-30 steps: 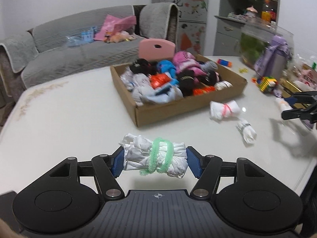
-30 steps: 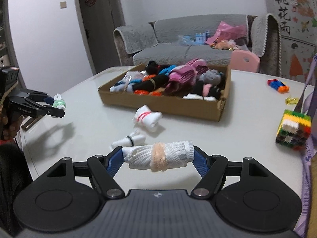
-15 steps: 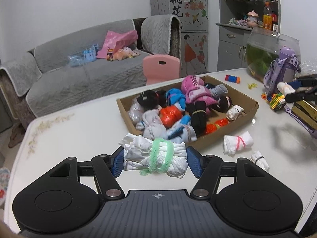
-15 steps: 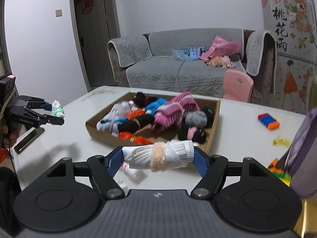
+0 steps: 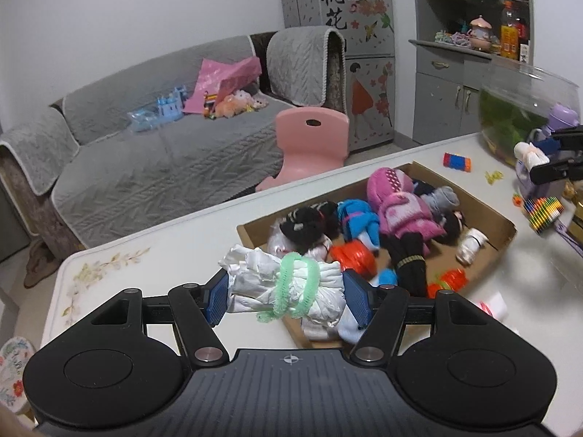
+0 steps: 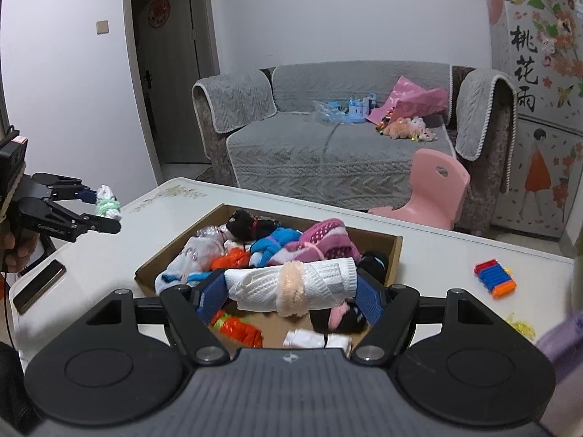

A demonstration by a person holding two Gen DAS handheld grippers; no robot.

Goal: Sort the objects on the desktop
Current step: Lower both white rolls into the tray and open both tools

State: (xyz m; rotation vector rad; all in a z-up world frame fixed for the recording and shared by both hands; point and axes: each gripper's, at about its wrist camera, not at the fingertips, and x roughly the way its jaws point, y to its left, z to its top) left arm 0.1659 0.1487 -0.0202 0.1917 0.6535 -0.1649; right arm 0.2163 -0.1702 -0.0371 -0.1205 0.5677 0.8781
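My left gripper (image 5: 285, 296) is shut on a white sock roll tied with a green band (image 5: 288, 287). It hangs above the near left corner of an open cardboard box (image 5: 508, 224) full of rolled socks. My right gripper (image 6: 289, 293) is shut on a white sock roll with a peach band (image 6: 291, 286), held over the near part of the same cardboard box (image 6: 397, 251). The right gripper also shows at the right edge of the left wrist view (image 5: 535, 158), and the left gripper at the left edge of the right wrist view (image 6: 104, 207).
On the white table (image 5: 175, 244) lie a blue and orange block toy (image 6: 495, 278), a multicoloured block cube (image 5: 543, 211), a phone (image 6: 38, 286) and a fish bowl (image 5: 521, 109). A pink chair (image 5: 309, 145) and a grey sofa (image 6: 328, 145) stand beyond the table.
Both grippers have risen and moved toward the box with their sock rolls still held. The box now lies right under them, and the loose rolls on the table have dropped out of view.
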